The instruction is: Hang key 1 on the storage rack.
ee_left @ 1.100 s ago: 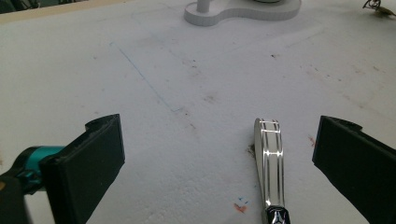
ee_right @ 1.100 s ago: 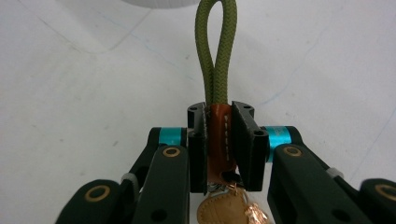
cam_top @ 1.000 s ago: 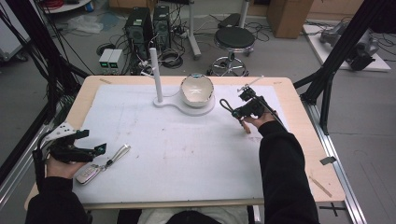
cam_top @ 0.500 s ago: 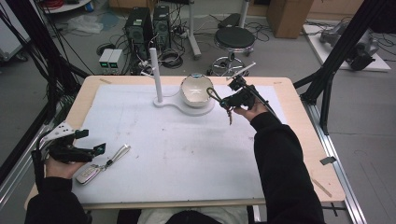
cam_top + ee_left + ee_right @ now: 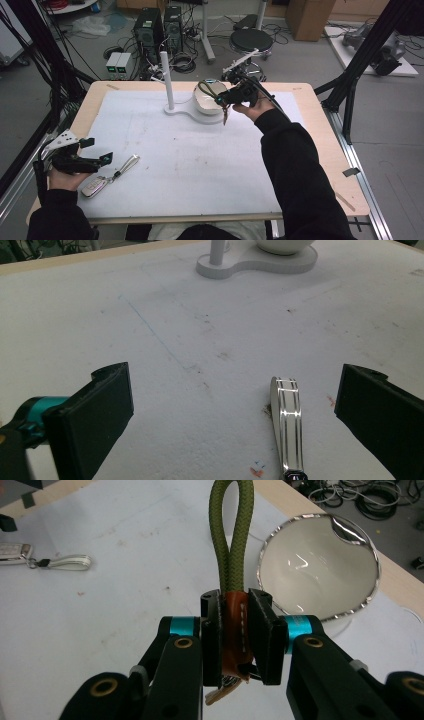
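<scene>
White matting covers the table (image 5: 200, 165), and at about eight o'clock on it my left gripper (image 5: 102, 160) rests low with its jaws spread wide, nothing between the pads. Just beside it, toward five o'clock of that gripper, lies a car key fob (image 5: 93, 187) with its silver strap (image 5: 287, 427) stretched out on the mat; in the left gripper view the strap lies between my open jaws without touching either one. Further right, near twelve o'clock, a white stand (image 5: 170, 107) with an upright post carries a white bowl (image 5: 320, 577) with a shiny rim. My right gripper (image 5: 235, 635) is raised above the bowl's three o'clock edge, jaws pinched on the orange leather tab of a keychain (image 5: 235, 625), whose olive-green cord loop (image 5: 231, 535) sticks out past the pads.
</scene>
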A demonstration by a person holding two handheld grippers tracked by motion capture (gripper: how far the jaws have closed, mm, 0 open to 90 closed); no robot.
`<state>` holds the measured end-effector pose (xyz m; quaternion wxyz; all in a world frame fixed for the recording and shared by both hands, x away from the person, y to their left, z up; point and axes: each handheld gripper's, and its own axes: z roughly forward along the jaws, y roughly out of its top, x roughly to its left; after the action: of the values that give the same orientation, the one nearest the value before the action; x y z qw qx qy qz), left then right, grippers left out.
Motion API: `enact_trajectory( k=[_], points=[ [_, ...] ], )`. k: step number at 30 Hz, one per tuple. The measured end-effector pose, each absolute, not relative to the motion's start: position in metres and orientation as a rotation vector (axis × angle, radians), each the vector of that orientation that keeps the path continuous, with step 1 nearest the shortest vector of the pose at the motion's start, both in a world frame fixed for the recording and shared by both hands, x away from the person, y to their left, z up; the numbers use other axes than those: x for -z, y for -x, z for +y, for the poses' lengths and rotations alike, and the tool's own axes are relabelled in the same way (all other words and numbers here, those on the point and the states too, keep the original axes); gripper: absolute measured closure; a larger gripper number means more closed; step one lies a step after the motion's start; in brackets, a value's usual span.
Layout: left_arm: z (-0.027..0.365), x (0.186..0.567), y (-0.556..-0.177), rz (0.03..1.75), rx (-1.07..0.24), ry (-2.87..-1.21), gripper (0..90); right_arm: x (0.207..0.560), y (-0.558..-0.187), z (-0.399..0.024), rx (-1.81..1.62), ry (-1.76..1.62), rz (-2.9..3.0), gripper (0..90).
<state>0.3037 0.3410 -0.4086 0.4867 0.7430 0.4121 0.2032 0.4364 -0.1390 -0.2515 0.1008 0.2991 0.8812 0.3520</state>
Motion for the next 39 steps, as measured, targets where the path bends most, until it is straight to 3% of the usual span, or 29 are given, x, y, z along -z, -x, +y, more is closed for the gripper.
enact_trajectory(
  k=[16,39],
  points=[
    [0.341,0.408,-0.303,0.992,-0.498,-1.815,2.7,0.237,-0.449,-0.076,-1.047,-0.772,2.677,76.5],
    [0.341,0.409,-0.305,0.989,-0.472,-1.816,2.7,0.222,-0.479,-0.031,-1.064,-0.751,2.712,76.4]
  ],
)
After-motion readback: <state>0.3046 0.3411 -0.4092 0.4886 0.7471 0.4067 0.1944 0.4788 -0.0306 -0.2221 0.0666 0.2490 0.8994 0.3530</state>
